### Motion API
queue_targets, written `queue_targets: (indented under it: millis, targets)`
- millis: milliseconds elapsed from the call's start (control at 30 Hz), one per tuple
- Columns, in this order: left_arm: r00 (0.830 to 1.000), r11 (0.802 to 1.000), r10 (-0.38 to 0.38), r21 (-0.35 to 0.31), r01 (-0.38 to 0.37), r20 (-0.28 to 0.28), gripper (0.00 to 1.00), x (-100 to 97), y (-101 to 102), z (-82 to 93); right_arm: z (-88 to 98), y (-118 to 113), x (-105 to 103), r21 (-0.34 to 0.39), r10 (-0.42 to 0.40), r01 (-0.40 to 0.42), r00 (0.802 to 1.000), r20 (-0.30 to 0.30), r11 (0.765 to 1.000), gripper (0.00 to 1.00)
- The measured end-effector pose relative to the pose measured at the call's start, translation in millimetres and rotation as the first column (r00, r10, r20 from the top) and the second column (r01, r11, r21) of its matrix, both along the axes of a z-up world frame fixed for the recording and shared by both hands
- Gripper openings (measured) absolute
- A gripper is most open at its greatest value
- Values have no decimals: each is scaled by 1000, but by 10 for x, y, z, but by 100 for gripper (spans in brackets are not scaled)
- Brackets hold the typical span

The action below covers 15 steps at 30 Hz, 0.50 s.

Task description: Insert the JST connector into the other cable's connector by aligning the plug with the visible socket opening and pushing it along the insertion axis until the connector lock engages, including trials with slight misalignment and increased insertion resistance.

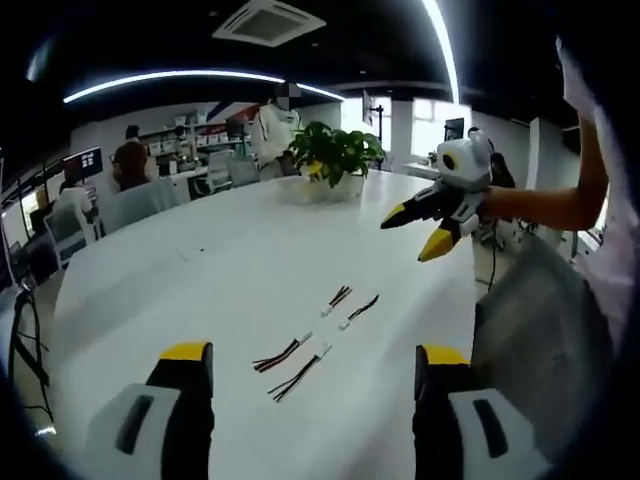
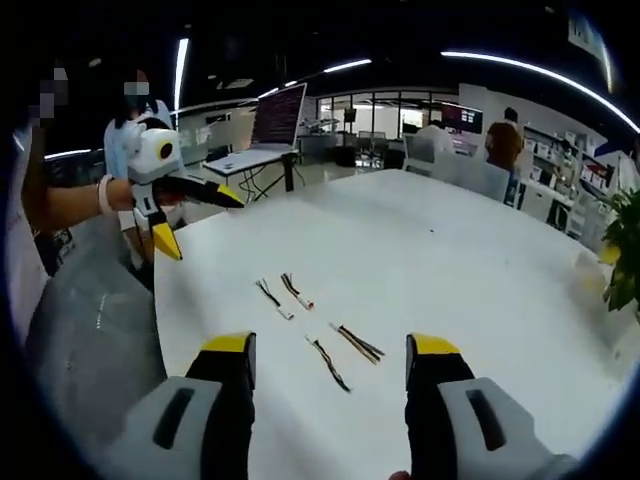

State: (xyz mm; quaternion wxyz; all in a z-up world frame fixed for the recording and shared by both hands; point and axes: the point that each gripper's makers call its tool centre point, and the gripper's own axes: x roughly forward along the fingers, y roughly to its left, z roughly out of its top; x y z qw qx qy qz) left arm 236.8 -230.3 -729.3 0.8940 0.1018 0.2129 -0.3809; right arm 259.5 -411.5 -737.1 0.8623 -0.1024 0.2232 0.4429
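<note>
Four little cables lie on the white bench point(image 1: 200, 270), and nobody is holding any of them yet. The left hand-held gripper point(image 1: 312, 372) hangs above the bench with its two yellow-tipped jaws wide apart and nothing between them. Just ahead of it sit two cables, the near-left cable point(image 1: 282, 354) and the near-right cable point(image 1: 299, 376), side by side with their white plugs pointing away. A bit farther ahead lie two more, the far-left cable point(image 1: 337, 299) and the far-right cable point(image 1: 359, 310).

The right hand-held gripper point(image 2: 328, 358) is also spread open and empty. It looks at the same four cables from the other side, with one pair of cables point(image 2: 343, 355) close in front of its jaws and the other pair point(image 2: 284, 294) farther ahead and to its left.

What could go wrong? The cables are tiny and thin. Big jaws could pinch the wires instead of the white plug, or push a cable so it slides away. The two in each pair lie so close that a grab might catch both. If plug and socket are a little crooked, pushing hard could bend the pins or jam it, so the lock never clicks.

I cannot read any words or labels on the cables or grippers; they are too small.
</note>
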Motion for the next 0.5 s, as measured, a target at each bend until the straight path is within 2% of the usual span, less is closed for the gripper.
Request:
queue_targets:
  millis: [100, 367, 500]
  targets:
    - [1000, 1000, -3, 7, 3, -5, 82, 44, 2, -7, 2, 36, 73, 1, 17, -17, 1000, 14, 1000, 56]
    - [1000, 1000, -25, 11, 25, 8, 79, 184, -25, -8, 5, 128, 156, 60, 34, -33, 999, -19, 998, 56]
    - [999, 999, -34, -6, 34, 6, 78, 263, -62, 14, -44, 147, 184, 37, 54, -53, 998, -16, 998, 55]
